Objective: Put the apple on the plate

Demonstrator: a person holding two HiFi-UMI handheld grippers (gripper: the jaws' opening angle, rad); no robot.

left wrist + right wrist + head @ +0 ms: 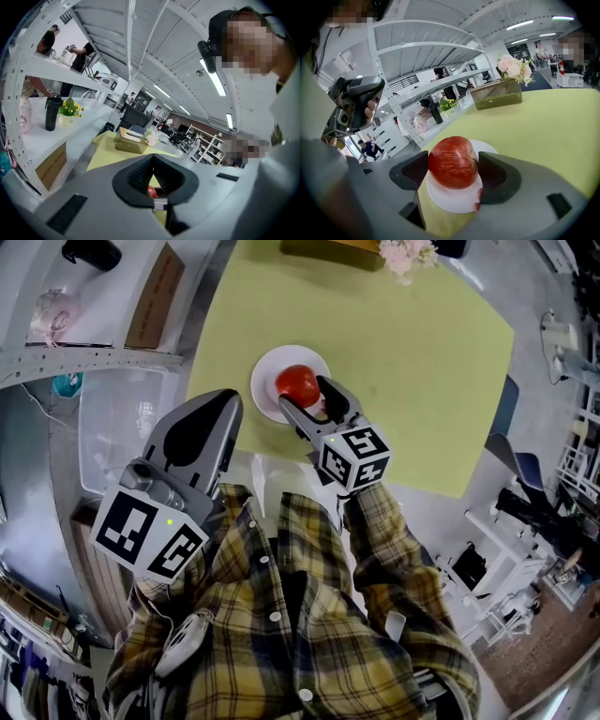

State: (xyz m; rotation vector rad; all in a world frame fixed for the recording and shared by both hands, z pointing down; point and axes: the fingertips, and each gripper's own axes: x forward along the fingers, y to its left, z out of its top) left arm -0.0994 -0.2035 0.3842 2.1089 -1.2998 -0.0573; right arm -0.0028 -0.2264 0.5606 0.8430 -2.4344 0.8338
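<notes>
Plaid sleeves fill the bottom of the head view. From them the left gripper is held up near the body, its jaws drawn together on nothing. The right gripper is clamped on the apple, with a pad pressed to each side, and the fruit is poised directly over the white plate (whether it already rests there cannot be told). The placing step is judged nearly done. It would be done well if the apple were lowered until its base is borne by the middle of the plate. Only then should the jaws be parted, slowly and evenly, so that the round fruit is not nudged into a roll, and the gripper drawn straight back clear of the rim.

The plate is set on a yellow-green table, towards its near edge, and a box of pale flowers stands at the far side. White shelving, ceiling strip lights and the distant desks of an open workroom are seen around.
</notes>
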